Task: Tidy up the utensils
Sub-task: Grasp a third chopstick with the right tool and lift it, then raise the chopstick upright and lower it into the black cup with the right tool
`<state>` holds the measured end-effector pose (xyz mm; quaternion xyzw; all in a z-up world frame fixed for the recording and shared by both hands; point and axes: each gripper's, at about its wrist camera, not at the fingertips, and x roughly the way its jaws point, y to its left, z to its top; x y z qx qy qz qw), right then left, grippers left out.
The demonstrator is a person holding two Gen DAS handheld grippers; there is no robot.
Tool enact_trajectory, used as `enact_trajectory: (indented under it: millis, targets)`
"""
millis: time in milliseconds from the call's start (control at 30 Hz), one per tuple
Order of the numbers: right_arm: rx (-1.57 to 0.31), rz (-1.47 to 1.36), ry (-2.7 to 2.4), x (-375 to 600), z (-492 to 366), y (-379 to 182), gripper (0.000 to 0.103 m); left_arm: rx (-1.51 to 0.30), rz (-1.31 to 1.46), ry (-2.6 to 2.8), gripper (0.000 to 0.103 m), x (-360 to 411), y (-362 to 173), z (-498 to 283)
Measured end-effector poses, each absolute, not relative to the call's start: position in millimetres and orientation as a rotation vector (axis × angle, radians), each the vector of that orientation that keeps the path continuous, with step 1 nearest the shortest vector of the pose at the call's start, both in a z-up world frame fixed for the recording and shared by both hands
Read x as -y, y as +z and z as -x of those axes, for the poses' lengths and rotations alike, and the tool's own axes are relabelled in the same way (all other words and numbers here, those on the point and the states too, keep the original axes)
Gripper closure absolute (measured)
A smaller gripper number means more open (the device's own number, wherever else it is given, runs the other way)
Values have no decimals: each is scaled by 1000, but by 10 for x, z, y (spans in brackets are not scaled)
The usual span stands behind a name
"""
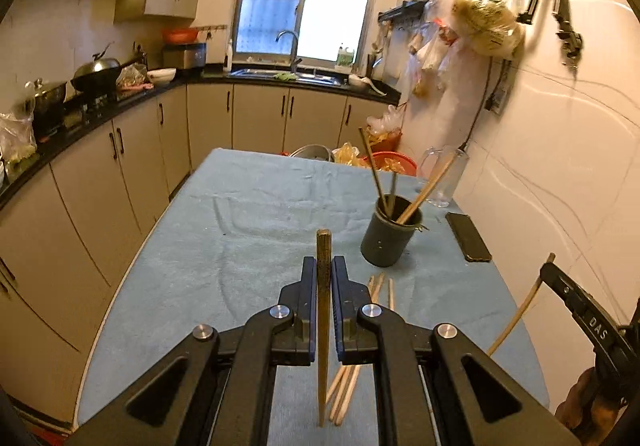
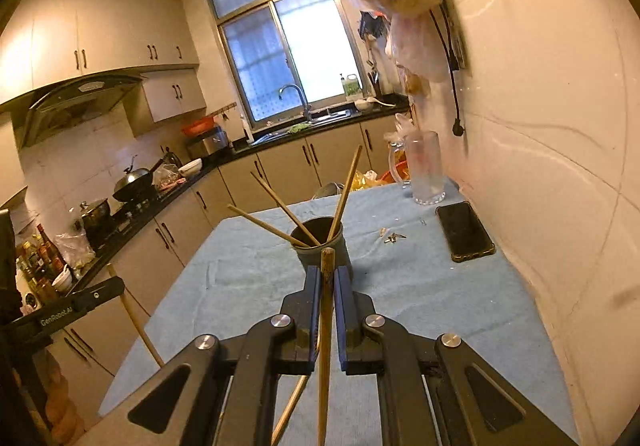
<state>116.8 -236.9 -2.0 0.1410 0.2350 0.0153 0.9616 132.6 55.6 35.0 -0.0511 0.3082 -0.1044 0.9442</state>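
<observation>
A dark round utensil holder [image 1: 387, 234] stands on the blue cloth with three chopsticks leaning in it; it also shows in the right wrist view [image 2: 323, 246]. My left gripper [image 1: 324, 266] is shut on a dark chopstick [image 1: 323, 326], held above the table, left of and nearer than the holder. My right gripper [image 2: 328, 276] is shut on a light wooden chopstick [image 2: 326, 346], held just in front of the holder. Several loose chopsticks [image 1: 352, 374] lie on the cloth under the left gripper. The right gripper [image 1: 560, 278] shows at the left view's right edge.
A black phone [image 1: 467, 236] lies by the wall right of the holder, with a clear glass jug [image 1: 442, 176] behind it. Small keys or scraps [image 2: 394, 236] lie near the holder. The table [image 1: 248, 206] is covered in blue cloth. Bags hang on the right wall.
</observation>
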Motion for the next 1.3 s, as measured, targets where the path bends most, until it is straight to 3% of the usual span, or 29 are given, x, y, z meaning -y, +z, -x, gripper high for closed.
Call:
enact_trajectory:
  millis: [667, 1300]
  targets:
    - [-398, -302, 71, 2390, -858, 289, 95, -532, 221, -242, 96, -795, 742, -1216]
    - [-318, -321, 75, 2667, -1589, 713, 95, -382, 219, -252, 96, -465, 1316, -2172]
